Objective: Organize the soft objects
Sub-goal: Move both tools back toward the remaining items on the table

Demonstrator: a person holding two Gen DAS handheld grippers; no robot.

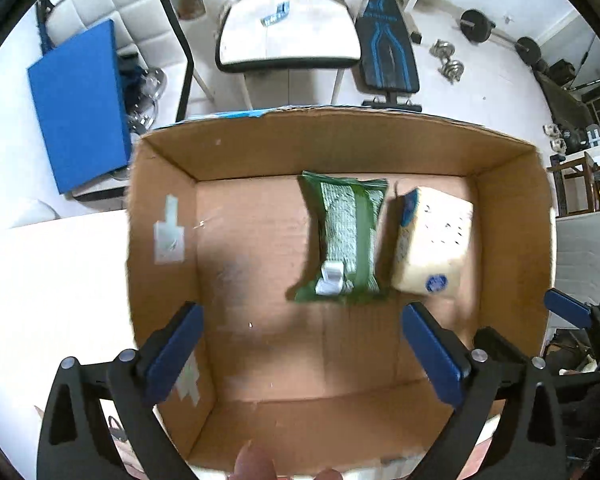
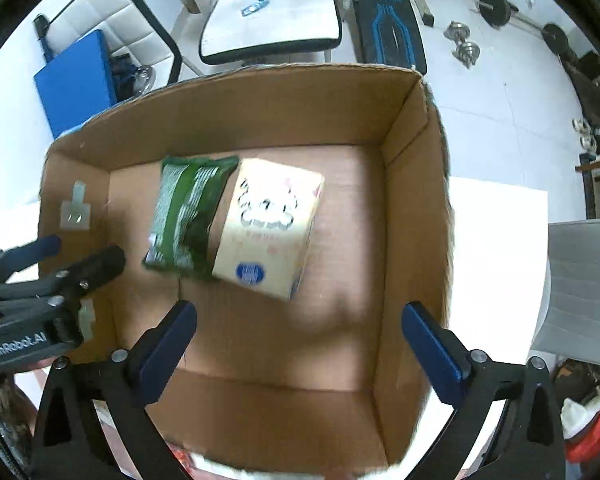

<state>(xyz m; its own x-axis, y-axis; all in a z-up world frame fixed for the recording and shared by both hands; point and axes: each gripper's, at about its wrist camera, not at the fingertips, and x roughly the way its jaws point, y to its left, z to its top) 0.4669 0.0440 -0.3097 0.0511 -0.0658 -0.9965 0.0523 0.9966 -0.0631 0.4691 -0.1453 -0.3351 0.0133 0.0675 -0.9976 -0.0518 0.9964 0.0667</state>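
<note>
Two packs, green pack [image 1: 342, 240] and cream pack [image 1: 432, 240], apparently touching inside cardboard box [image 1: 160, 184]. Both my grippers, left gripper [image 1: 300, 354] and right gripper [image 2: 300, 350], have fingers wide, empty. Next item: lower gently alongside.

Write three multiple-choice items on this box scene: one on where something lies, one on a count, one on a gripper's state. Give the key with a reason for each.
1. Where does the green pack lie in the box?
A. Left of the yellow pack
B. On top of the yellow pack
C. Outside the box

2. How many packs are in the box?
A. One
B. Two
C. Four

3. What state is the right gripper in?
A. Shut on the green pack
B. Shut on nothing
C. Open

Key: 1 A, the two lie side by side on the box floor, green on the left. 2 B, only one green and one yellow show. 3 C, its fingers stand wide apart, holding nothing.
</note>
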